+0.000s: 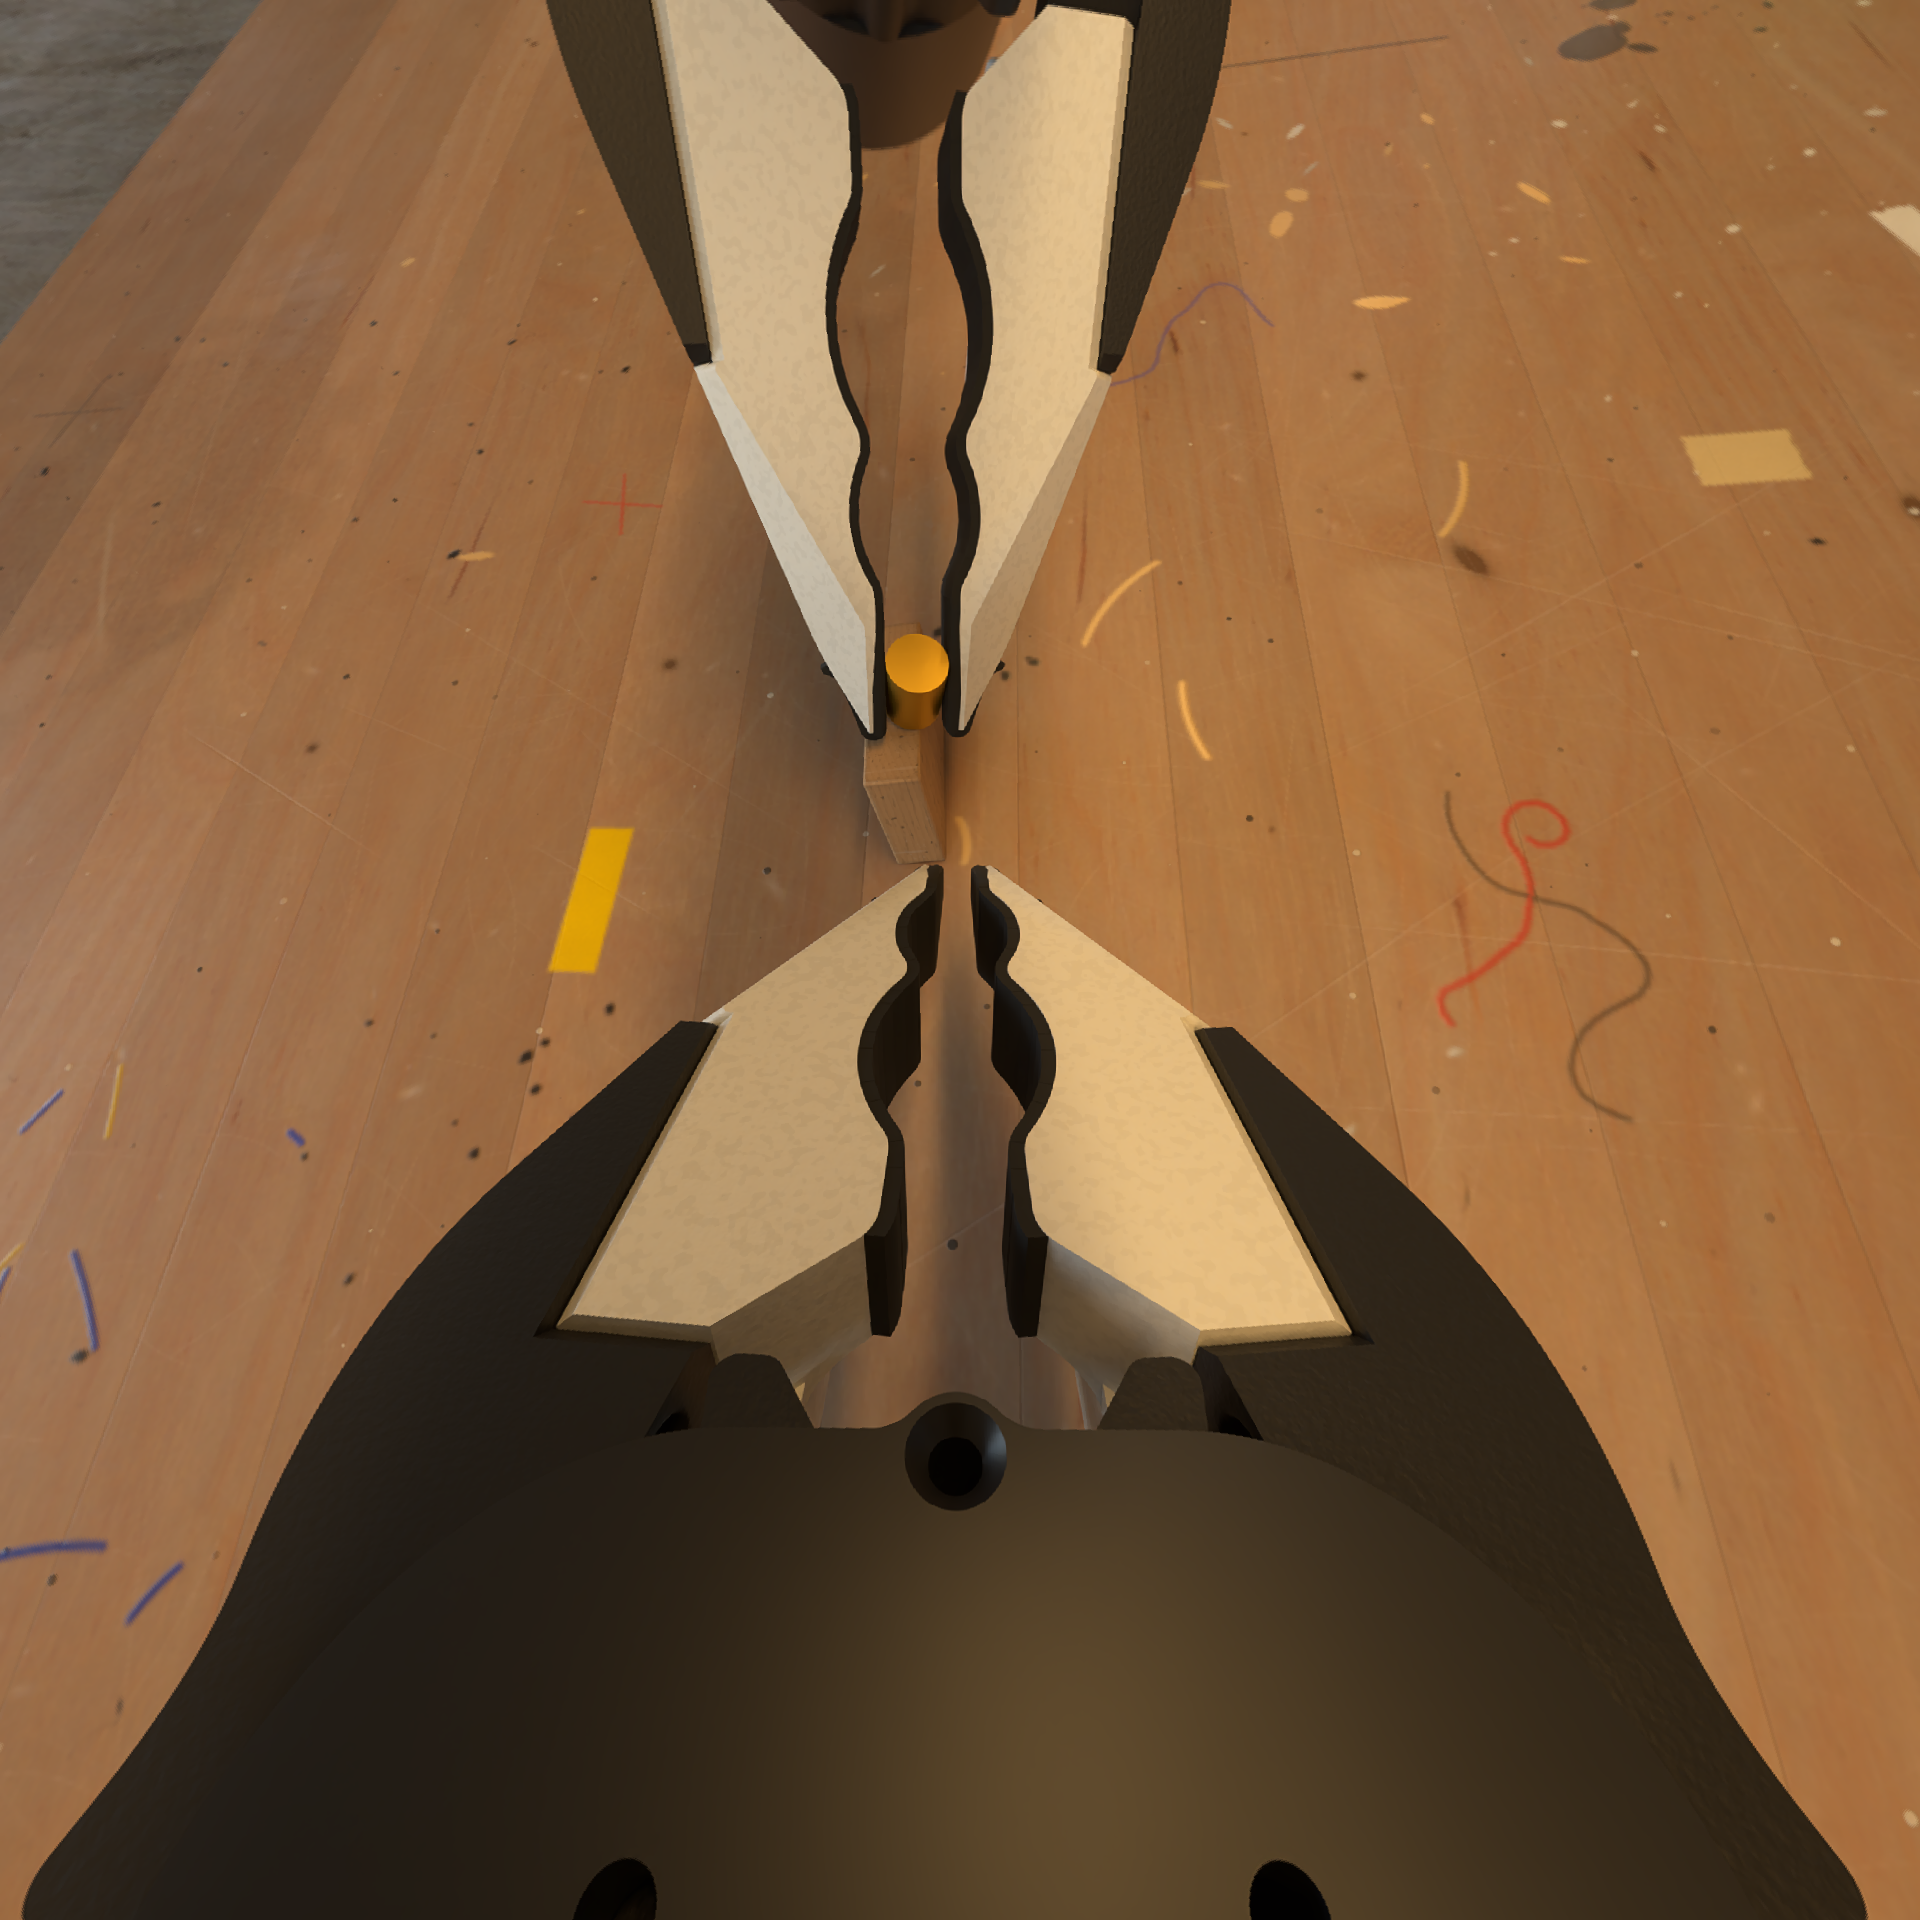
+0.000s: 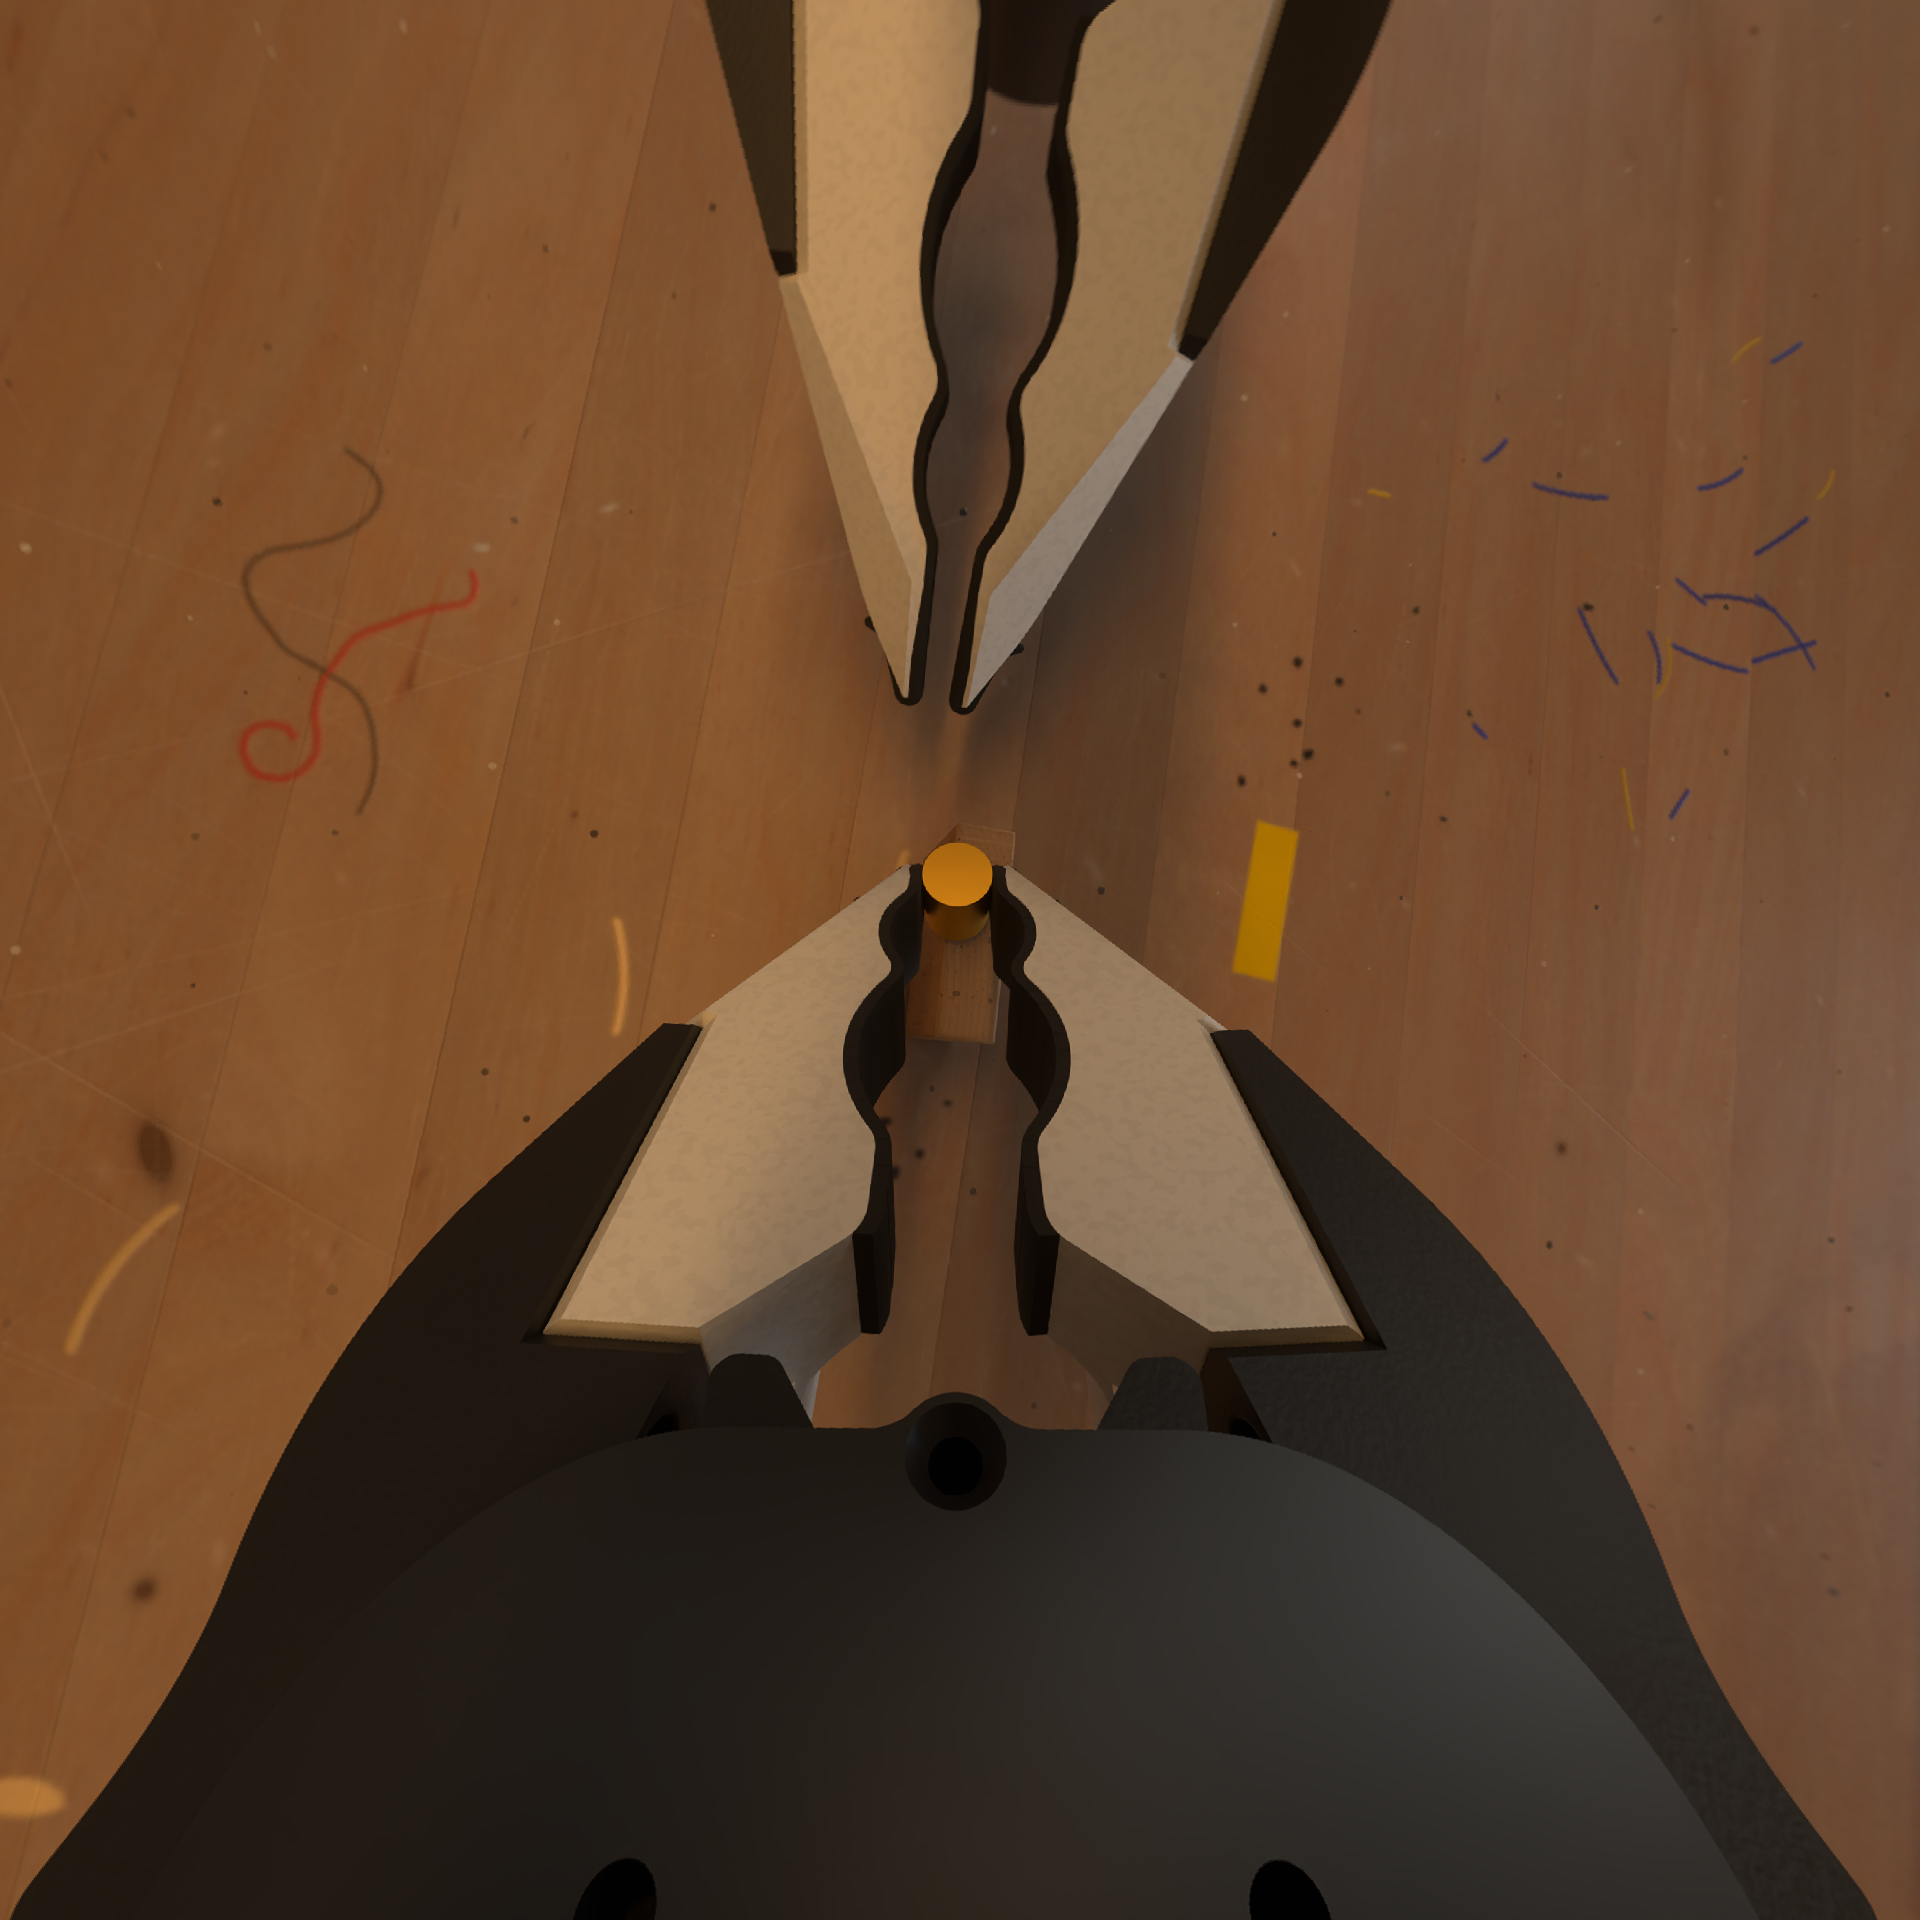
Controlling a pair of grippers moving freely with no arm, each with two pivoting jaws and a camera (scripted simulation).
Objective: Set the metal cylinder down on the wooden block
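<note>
A small golden metal cylinder [image 1: 916,675] stands upright between the fingertips of my right gripper [image 1: 914,727], which is shut on it. A small light wooden block [image 1: 902,805] lies on the wooden table directly under it. The cylinder's base is at the block's top face; I cannot tell if they touch. In the right wrist view the cylinder [image 2: 957,875] sits at my right gripper's [image 2: 956,896] tips, with the block [image 2: 951,1003] showing between the fingers below. My left gripper [image 1: 956,878] is shut and empty, just short of the block, facing the right one; it also shows in the right wrist view [image 2: 935,704].
A yellow tape strip [image 1: 590,899] lies left of the block, and shows in the right wrist view [image 2: 1265,899]. Red and dark squiggles [image 1: 1517,914] and a tan patch [image 1: 1745,457] mark the tabletop. The table's edge [image 1: 73,270] runs at far left.
</note>
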